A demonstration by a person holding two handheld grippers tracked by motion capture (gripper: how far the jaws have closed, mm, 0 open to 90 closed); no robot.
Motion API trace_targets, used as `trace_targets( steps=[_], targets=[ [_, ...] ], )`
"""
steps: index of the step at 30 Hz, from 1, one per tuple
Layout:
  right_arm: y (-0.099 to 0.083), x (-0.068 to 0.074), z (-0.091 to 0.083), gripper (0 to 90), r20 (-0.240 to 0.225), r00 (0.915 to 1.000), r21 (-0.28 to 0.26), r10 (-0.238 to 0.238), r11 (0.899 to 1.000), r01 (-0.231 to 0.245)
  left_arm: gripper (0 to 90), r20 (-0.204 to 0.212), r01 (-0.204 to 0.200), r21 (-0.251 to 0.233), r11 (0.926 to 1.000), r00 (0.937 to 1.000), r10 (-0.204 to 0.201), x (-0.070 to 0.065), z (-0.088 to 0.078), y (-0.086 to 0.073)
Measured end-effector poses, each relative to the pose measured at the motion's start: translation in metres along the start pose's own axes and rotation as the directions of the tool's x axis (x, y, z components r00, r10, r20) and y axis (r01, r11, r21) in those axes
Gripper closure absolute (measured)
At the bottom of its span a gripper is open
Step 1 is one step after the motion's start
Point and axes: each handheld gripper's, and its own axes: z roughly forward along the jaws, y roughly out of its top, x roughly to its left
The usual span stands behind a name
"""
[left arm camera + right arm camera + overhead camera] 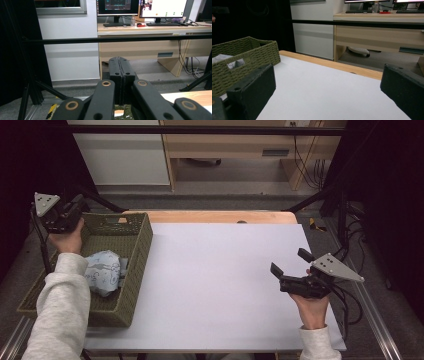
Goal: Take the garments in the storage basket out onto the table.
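Left gripper [75, 206] raised over far left corner of green woven basket [137, 251], jaws pressed together, nothing between. Right gripper [290, 266] above white table sheet [215, 275], jaws wide apart, empty. Crumpled pale blue cloth [104, 271] lying inside basket.

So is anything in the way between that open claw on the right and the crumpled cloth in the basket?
Yes: the basket's woven near wall stands between the right gripper and the cloth. The white table between them is bare.
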Motion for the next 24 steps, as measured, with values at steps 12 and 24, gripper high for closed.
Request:
trace_targets(
  steps=[12,24],
  targets=[
    [-0.001,0.001,0.000,0.3,-0.004,1.0000,0.002,-0.001,1.000,0.001,89.4,0.007,-0.004,-0.003,1.0000,1.0000,0.004,-0.002,-0.001,0.001],
    [0.000,0.002,0.000,0.3,-0.008,1.0000,-0.002,0.004,1.000,-0.004,76.5,0.038,-0.003,-0.026,0.9997,0.9993,0.004,-0.003,-0.011,0.004]
  ],
)
